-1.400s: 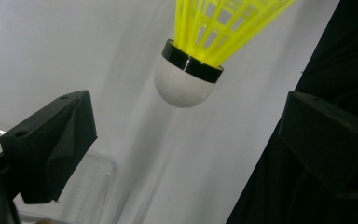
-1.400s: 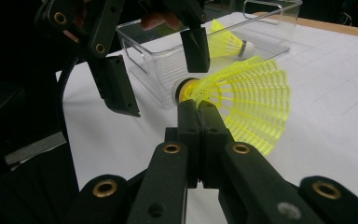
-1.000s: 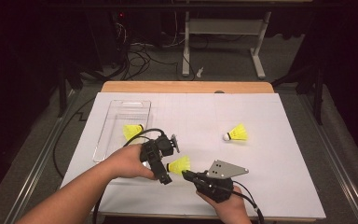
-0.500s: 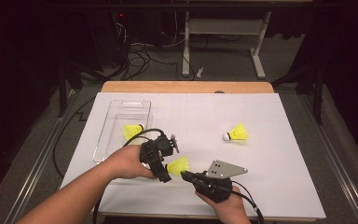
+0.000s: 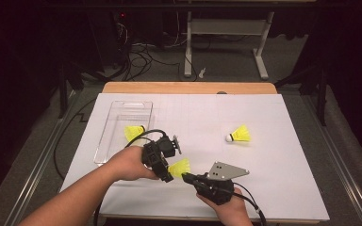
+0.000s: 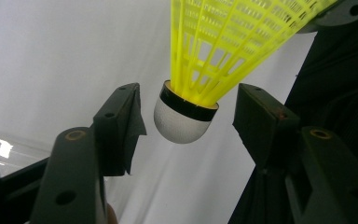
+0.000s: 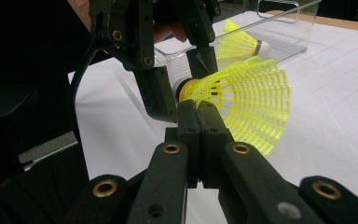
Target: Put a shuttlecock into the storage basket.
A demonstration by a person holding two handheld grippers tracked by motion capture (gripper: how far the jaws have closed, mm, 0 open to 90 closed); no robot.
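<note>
A yellow shuttlecock (image 5: 180, 166) hangs just above the white table near its front edge. My right gripper (image 5: 187, 177) is shut on the edge of its mesh skirt (image 7: 247, 102), jaws pressed together (image 7: 198, 109). My left gripper (image 5: 168, 172) comes in from the left and straddles the white cork (image 6: 182, 119). Its jaws have just been closing, with the cork between them. A gap still shows on both sides of the cork, so the pads (image 6: 130, 116) do not touch it.
A clear plastic tray (image 5: 108, 136) stands at the left with a second yellow shuttlecock (image 5: 134, 132) in it, also seen behind my jaws (image 7: 240, 44). A third shuttlecock (image 5: 238, 135) lies on the white sheet at the right. Black cables trail off the table's front.
Both hands and the held shuttlecock stay where they were. The left gripper's jaws look a little narrower around the cork.
</note>
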